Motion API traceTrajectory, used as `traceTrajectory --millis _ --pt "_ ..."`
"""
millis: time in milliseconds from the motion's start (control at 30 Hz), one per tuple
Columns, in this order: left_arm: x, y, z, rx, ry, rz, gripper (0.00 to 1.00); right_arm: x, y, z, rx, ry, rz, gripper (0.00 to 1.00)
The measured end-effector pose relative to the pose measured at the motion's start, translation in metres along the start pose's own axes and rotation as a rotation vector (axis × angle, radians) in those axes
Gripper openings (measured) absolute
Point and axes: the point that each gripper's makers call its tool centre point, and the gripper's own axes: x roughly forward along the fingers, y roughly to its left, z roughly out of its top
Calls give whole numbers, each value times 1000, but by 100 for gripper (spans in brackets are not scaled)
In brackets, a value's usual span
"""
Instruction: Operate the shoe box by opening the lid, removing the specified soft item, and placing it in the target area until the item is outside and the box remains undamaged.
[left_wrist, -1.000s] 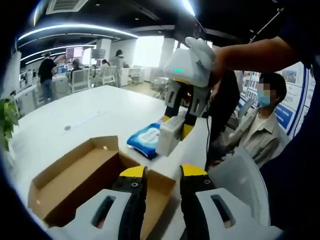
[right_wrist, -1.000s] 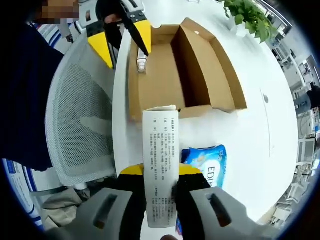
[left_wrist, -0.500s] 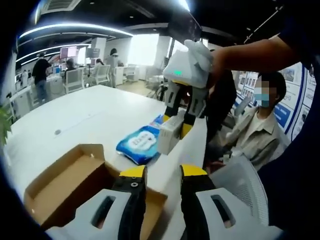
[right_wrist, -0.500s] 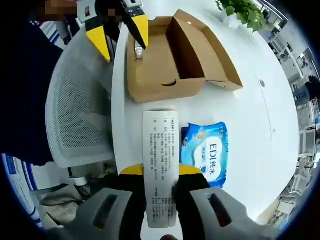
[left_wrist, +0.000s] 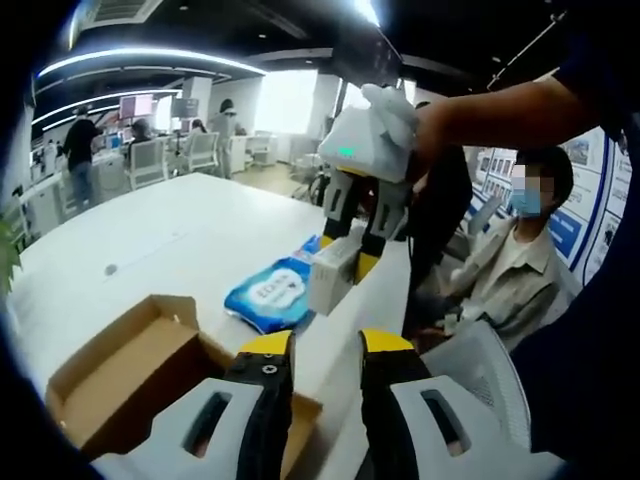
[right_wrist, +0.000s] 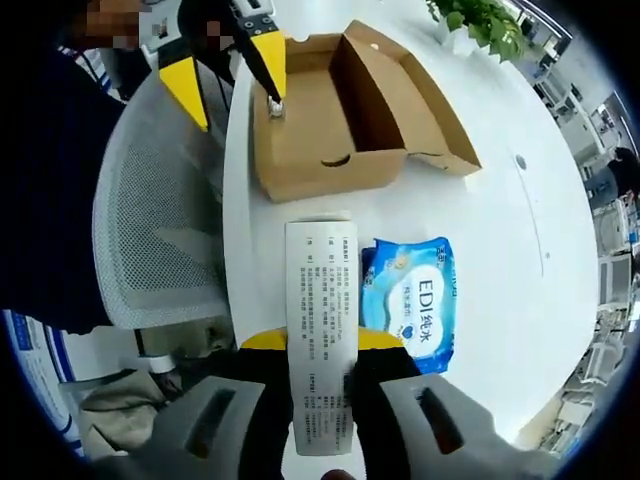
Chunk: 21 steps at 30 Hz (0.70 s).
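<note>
An open brown cardboard shoe box (right_wrist: 350, 105) lies on the white table (right_wrist: 490, 220), its lid folded flat toward the table's edge. Beside it lies a blue soft pack of wipes (right_wrist: 412, 300). My right gripper (right_wrist: 322, 342) is shut on a long white printed carton (right_wrist: 320, 300), held above the table next to the wipes. In the left gripper view the right gripper (left_wrist: 345, 255) hangs with the carton (left_wrist: 333, 278) over the wipes pack (left_wrist: 268, 293). My left gripper (left_wrist: 325, 345) is open with nothing between its jaws, above the near end of the box (left_wrist: 120, 375); in the right gripper view the left gripper (right_wrist: 242, 112) hovers by the lid.
A grey mesh office chair (right_wrist: 165, 210) stands against the table's edge beside the box. A seated person (left_wrist: 515, 265) is close by on the right. A green plant (right_wrist: 490, 22) is at the table's far end. More desks and people (left_wrist: 85, 150) are in the background.
My right gripper has carried the carton away from the box to a spot beside the wipes pack. The left gripper has drawn back a little from the box, jaws unchanged.
</note>
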Motion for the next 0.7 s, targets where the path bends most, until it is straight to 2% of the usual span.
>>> traceTrajectory --millis 300,467,500,533,600,700 --pt "-21 1 2 20 -20 16 23 -6 0 6 -2 0 -11 19" --pt "-37 2 12 45 -54 25 25 -7 0 11 -4 3 -17 19" --pt "-39 2 15 40 -82 21 27 -7 1 12 -3 2 -16 19" --pt "-43 3 14 37 -85 25 29 -7 1 13 -2 2 -15 19" --pt "-49 3 6 55 -49 30 27 -7 1 15 0 2 -16 19" --pt "-61 1 1 60 -55 34 28 -7 2 18 -2 4 -16 19"
